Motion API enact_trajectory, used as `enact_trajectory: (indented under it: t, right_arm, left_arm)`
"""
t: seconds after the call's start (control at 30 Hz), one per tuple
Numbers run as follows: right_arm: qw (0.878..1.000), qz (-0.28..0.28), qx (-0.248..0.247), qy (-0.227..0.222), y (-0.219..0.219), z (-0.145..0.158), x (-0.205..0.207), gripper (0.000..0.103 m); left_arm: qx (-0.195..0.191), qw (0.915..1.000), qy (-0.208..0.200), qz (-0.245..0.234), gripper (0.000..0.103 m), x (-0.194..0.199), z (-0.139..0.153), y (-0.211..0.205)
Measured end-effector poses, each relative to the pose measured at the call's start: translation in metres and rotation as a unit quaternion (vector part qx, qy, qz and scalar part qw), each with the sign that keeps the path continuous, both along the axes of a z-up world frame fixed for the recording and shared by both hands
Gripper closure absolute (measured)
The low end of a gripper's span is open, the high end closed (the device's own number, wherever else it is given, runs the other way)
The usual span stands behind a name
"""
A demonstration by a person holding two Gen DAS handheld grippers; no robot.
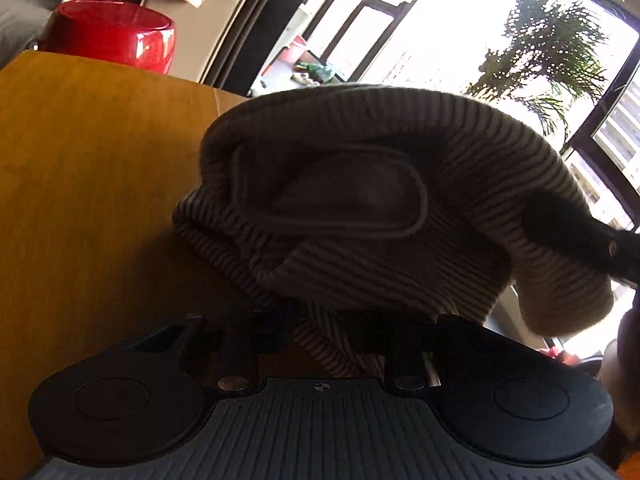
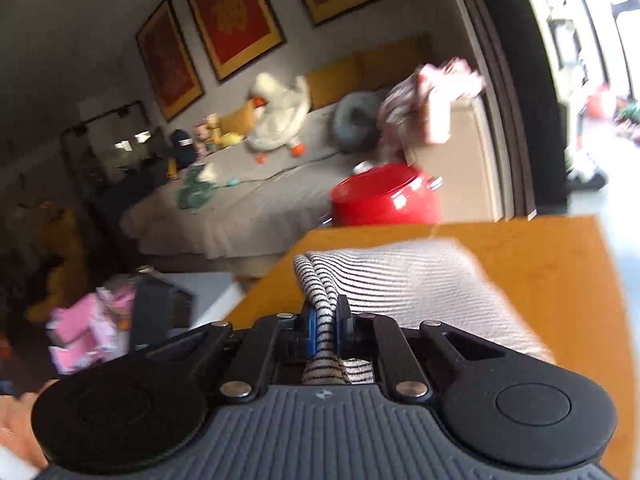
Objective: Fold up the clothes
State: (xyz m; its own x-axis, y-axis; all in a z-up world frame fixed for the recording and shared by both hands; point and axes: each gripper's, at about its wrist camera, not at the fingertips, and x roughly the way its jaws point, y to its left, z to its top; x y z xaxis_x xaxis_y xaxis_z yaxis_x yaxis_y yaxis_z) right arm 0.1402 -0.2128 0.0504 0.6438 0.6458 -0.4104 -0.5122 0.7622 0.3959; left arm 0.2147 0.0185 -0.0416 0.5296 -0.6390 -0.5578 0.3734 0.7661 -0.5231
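Observation:
A white garment with thin dark stripes hangs in a bunched arc above the wooden table in the left wrist view, its neck opening facing me. My left gripper is shut on a fold of its edge. The other gripper's black finger grips the cloth at the right. In the right wrist view my right gripper is shut, its blue pads pinching a thick fold of the striped garment, which drapes over the table.
A glossy red pot stands past the table's far edge, also in the right wrist view. A grey sofa with a plush duck lies beyond. Bright windows and a plant are behind the garment. Pink items lie on the floor.

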Motion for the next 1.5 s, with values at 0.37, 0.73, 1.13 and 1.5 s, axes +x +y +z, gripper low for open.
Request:
enact_trajectory:
  t: [0.37, 0.73, 1.13, 1.5]
  right_arm:
    - [0.99, -0.034, -0.136, -0.017, 0.016, -0.061, -0.006, 0.094]
    - [0.937, -0.023, -0.314, -0.148, 0.076, -0.079, -0.047, 0.084]
    - [0.945, 0.049, -0.287, -0.15, 0.071, -0.069, -0.068, 0.067]
    - [0.973, 0.019, -0.218, -0.078, 0.048, -0.078, -0.033, 0.064]
  left_arm:
    - [-0.001, 0.9997, -0.012, 0.023, 0.073, -0.005, 0.017, 0.028]
    - [-0.043, 0.9891, -0.127, 0.06, 0.066, -0.05, 0.098, 0.038]
    - [-0.047, 0.9987, 0.0, 0.022, 0.078, 0.026, 0.019, -0.003]
    - [-0.049, 0.9987, -0.001, 0.013, 0.085, 0.03, 0.019, 0.005]
